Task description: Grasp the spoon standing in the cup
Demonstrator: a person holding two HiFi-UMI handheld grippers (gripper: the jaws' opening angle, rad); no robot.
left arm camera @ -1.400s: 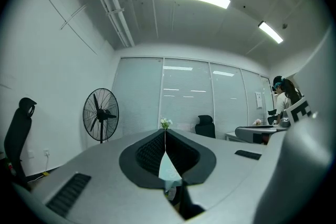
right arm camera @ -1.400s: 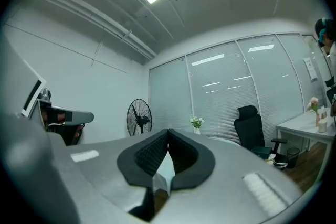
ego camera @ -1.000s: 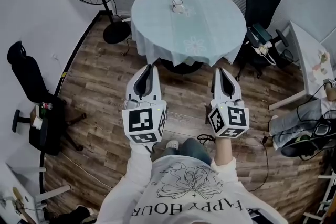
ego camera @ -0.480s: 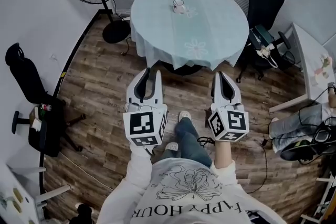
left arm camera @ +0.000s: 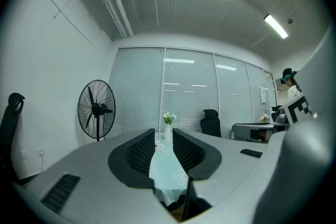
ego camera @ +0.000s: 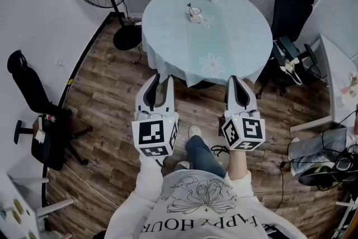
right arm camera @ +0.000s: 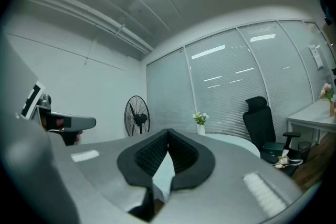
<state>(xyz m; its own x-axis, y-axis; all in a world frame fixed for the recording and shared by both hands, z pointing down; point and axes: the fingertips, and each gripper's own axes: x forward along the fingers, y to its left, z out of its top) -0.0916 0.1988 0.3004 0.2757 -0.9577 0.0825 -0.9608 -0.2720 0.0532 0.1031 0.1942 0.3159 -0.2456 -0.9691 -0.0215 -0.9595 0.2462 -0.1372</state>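
Head view: spoon [ego camera: 190,7] in cup [ego camera: 196,15] lies far beyond left gripper [ego camera: 163,78], jaws opening empty, and closed right gripper [ego camera: 234,78].

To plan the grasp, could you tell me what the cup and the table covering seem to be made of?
The cup: probably glazed white ceramic, pale and smooth, though small here. The table covering: matte pale-blue fabric, draping in folds over the edge.
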